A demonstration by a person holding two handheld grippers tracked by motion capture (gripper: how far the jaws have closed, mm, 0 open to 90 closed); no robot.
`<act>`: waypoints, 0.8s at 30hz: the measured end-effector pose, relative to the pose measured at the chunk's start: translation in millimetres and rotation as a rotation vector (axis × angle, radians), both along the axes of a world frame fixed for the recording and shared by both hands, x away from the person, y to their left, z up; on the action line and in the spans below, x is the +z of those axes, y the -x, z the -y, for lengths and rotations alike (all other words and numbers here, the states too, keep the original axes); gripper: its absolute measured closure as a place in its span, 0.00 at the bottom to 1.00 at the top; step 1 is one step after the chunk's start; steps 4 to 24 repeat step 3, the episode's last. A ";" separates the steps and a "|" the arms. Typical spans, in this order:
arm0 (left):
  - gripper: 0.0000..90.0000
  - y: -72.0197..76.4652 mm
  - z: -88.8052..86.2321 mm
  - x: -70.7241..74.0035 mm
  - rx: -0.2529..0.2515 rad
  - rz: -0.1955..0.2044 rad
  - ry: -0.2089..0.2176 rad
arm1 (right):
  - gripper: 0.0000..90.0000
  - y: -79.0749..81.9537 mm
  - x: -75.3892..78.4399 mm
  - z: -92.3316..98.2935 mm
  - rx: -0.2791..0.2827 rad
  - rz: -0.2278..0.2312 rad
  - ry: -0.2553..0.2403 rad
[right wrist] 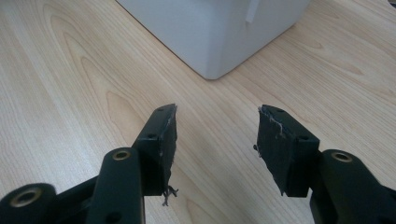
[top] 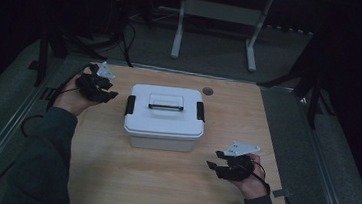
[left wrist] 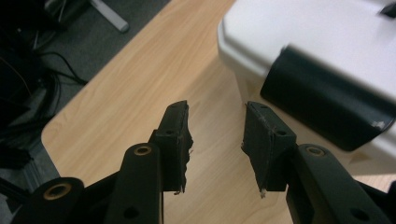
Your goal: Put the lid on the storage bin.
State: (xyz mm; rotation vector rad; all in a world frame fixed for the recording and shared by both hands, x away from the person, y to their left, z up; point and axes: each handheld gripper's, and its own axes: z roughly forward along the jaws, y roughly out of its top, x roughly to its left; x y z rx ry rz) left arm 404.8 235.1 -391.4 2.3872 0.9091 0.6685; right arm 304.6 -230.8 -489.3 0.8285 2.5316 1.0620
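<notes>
1. Two grippers at a wooden table (top: 111,175), one per hand; jaws of both parted, nothing between them.
2. Left gripper (top: 103,93): released, empty. Held off the left end of a white lidded box (top: 165,118), jaws aimed toward it, apart from it.
3. Seen along the left gripper (left wrist: 217,140): bare tabletop between the pads; black side latch (left wrist: 327,109) of the box ahead and to the right of the jaws, near but not touching.
4. Right gripper (top: 217,162): released, empty. Held low over the table, off the near right corner of the box, jaws pointing left toward it, clearly apart.
5. Seen along the right gripper (right wrist: 215,140): box corner (right wrist: 212,32) straight ahead of the parted jaws, wood grain between pads and box; loose threads on the worn pad faces.
6. Box: upright on the table, between the two grippers, closer to the left one. Lid on; black-edged carry handle (top: 166,102) lying flat on the lid; second black latch (top: 200,111) on the end toward the right gripper. Whether the latches are fastened: cannot tell.
</notes>
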 end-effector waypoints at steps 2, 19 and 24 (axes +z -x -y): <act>0.67 0.6 -2.6 -2.3 0.005 -0.004 0.001 | 0.52 -0.2 -0.2 -0.3 0.000 -0.001 0.000; 0.67 1.0 -3.7 -3.4 0.009 -0.007 0.007 | 0.52 -0.4 -0.1 -0.3 -0.001 -0.001 0.000; 0.67 1.0 -3.7 -3.4 0.009 -0.007 0.007 | 0.52 -0.4 -0.1 -0.3 -0.001 -0.001 0.000</act>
